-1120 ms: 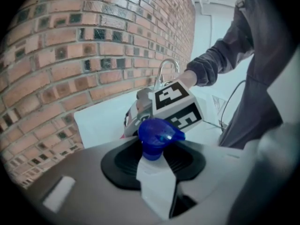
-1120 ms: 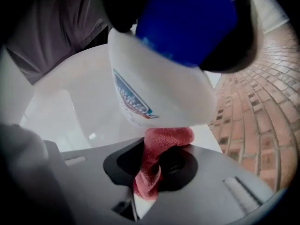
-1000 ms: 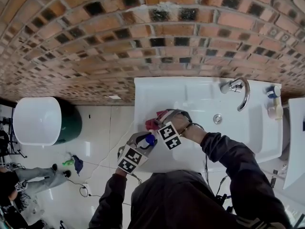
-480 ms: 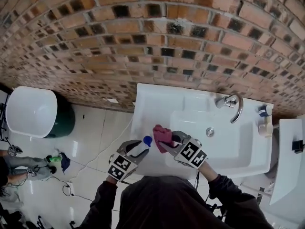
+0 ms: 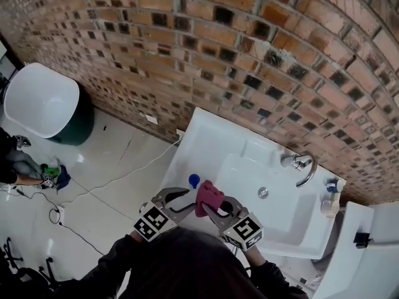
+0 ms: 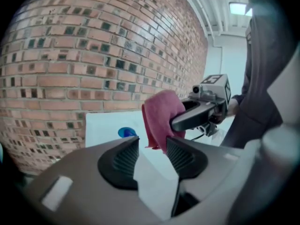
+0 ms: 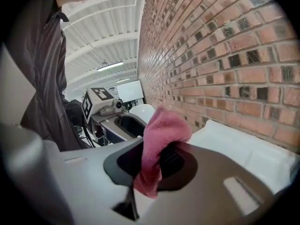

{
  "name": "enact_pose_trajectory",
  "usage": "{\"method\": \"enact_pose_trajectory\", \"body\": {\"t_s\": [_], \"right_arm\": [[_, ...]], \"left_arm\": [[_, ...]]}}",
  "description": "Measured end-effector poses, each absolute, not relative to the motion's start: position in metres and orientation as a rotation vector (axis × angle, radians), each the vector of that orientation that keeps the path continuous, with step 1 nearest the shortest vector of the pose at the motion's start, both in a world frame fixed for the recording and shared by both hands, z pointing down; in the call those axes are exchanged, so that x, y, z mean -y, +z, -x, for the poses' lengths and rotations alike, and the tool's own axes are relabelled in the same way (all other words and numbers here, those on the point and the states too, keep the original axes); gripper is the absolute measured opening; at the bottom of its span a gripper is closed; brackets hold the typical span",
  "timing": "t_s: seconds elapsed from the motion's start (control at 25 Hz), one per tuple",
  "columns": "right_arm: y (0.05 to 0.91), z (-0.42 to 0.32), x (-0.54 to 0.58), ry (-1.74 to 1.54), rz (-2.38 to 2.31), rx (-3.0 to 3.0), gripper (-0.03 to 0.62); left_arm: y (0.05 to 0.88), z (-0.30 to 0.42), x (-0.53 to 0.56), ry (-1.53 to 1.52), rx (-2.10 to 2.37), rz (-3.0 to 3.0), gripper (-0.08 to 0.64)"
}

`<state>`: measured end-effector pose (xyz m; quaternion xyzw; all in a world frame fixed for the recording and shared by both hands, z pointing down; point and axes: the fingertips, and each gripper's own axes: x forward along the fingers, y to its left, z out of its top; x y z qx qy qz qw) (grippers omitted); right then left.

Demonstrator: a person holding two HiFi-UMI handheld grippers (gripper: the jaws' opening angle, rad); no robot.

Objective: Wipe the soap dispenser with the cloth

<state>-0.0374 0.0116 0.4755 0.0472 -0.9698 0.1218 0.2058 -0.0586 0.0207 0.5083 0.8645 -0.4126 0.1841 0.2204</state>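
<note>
The soap dispenser [image 5: 194, 180] shows mostly as its blue cap and stands on the sink's left rim [image 5: 187, 151], free of both grippers. In the left gripper view the cap [image 6: 125, 132] peeks over the left jaw. My left gripper [image 5: 182, 201] is open and empty, just in front of the dispenser. My right gripper [image 5: 213, 208] is shut on the pink cloth [image 5: 209, 195], bunched between its pads [image 7: 174, 161] and held up beside the left gripper. The cloth [image 6: 161, 115] hangs just beyond my left gripper's [image 6: 152, 150] open jaws, not between them.
A white sink [image 5: 249, 167] with a chrome faucet [image 5: 299, 164] stands against a brick wall [image 5: 218, 36]. Small bottles [image 5: 329, 197] sit at its right end. A white-lidded green bin [image 5: 40, 101] and a cable [image 5: 112, 182] are on the tiled floor at left, near a person's legs [image 5: 19, 167].
My left gripper held the dispenser earlier; now it is open and drawn back, with the dispenser left on the sink rim. My right gripper rolled and rose with the cloth.
</note>
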Motion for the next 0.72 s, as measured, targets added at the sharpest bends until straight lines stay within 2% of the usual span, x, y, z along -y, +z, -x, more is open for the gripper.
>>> {"method": "enact_pose_trajectory", "body": {"t_s": [0.72], "right_arm": [[0.4700,0.0454,-0.0138,0.393,-0.120,2.706,0.061]], "left_arm": [[0.4996,0.0579,-0.0257,0.483,1.136,-2.411,0.176]]}}
